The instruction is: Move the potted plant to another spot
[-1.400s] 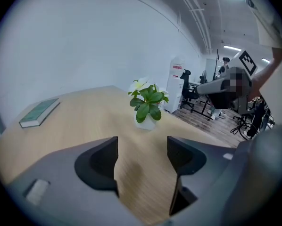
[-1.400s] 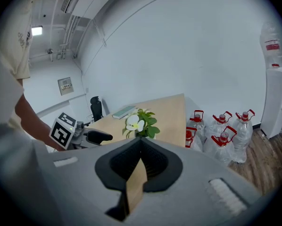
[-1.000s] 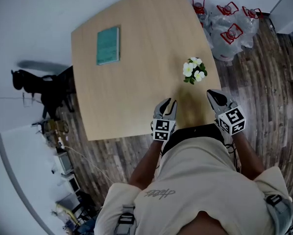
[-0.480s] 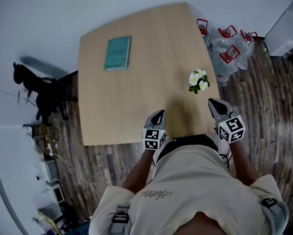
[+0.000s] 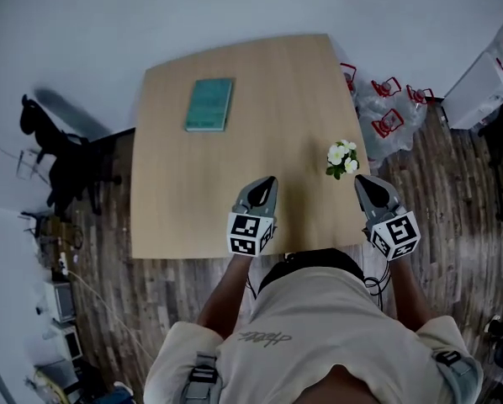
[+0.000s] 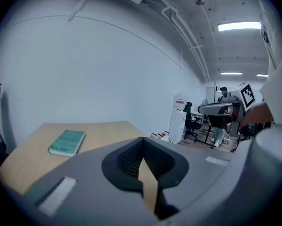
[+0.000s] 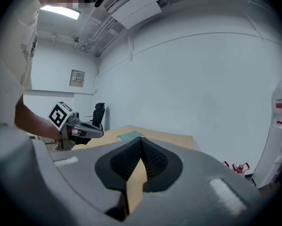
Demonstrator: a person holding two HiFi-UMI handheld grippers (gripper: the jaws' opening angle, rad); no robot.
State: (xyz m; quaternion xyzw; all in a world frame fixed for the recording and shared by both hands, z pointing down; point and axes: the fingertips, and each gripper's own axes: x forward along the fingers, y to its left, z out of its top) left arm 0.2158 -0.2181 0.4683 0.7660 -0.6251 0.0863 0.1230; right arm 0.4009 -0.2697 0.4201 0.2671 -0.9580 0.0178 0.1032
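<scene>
The potted plant (image 5: 341, 158), white flowers over green leaves, stands near the right edge of the wooden table (image 5: 235, 167) in the head view. My left gripper (image 5: 267, 183) hovers over the table's near edge, left of the plant, jaws shut with nothing in them. My right gripper (image 5: 365, 182) is just right of and nearer than the plant, apart from it, jaws shut and empty. The plant is hidden in both gripper views. The left gripper (image 7: 91, 132) shows in the right gripper view, and the right gripper (image 6: 219, 109) shows in the left gripper view.
A teal book (image 5: 210, 103) lies on the far left part of the table. Red-handled water jugs (image 5: 386, 112) in plastic sit on the floor to the right, beside a white cabinet (image 5: 479, 87). A dark chair (image 5: 62, 162) stands at the left.
Both grippers have risen from the table's near edge. The left gripper's jaws went from slightly open to shut. The head view shifted, showing more wall beyond the table.
</scene>
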